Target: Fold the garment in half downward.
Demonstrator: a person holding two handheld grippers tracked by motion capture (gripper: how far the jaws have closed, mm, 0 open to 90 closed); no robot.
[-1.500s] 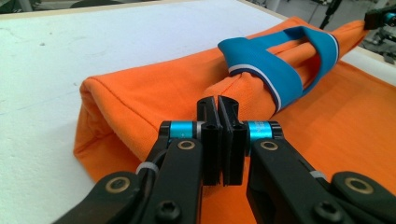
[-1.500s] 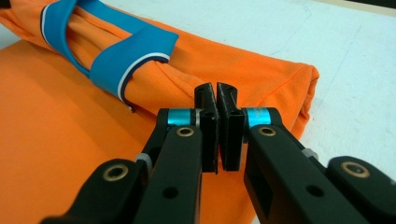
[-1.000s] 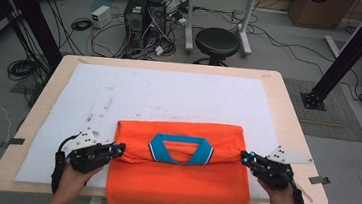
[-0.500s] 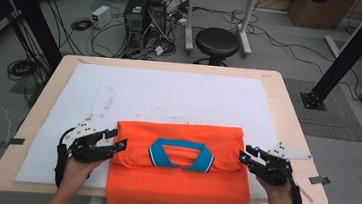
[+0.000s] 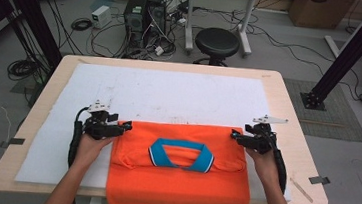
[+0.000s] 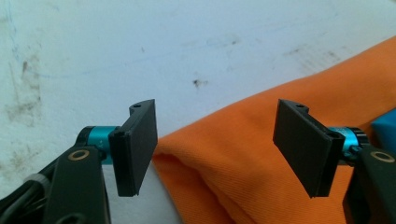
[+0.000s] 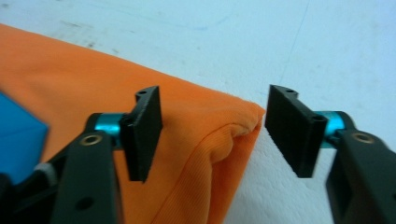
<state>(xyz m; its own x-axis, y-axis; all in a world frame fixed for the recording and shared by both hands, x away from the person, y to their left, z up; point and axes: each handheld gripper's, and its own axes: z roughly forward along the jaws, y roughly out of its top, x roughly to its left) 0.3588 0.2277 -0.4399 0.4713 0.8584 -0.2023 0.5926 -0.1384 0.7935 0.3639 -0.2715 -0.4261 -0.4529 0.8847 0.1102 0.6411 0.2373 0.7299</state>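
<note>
Releasing the folded orange polo shirt is the step we judge to be in hand, and we do it well by drawing both tools clear without dragging the cloth. The left gripper stands at the shirt's far left corner; its jaws have just been opening and now stand spread, with the rounded fold lying between them but not pressed by either pad. The right gripper stands at the far right corner in the same condition: its jaws have just been opening, they are spread, and the folded corner sits loose between them.

We advise backing each tool outward, away from the fold, keeping the lower jaw from hooking the layered edge. If a pad catches the knit, the top fold is likely to slide and lose its straight line.

The shirt lies on the white sheet that covers the table, centred along the near edge, with its lower hem hanging slightly over that edge. Its far edge is a straight fold running between the two grippers. The blue collar faces up in the middle. The cloth is a ribbed knit, and the folded layers look soft and thick at both corners.
</note>
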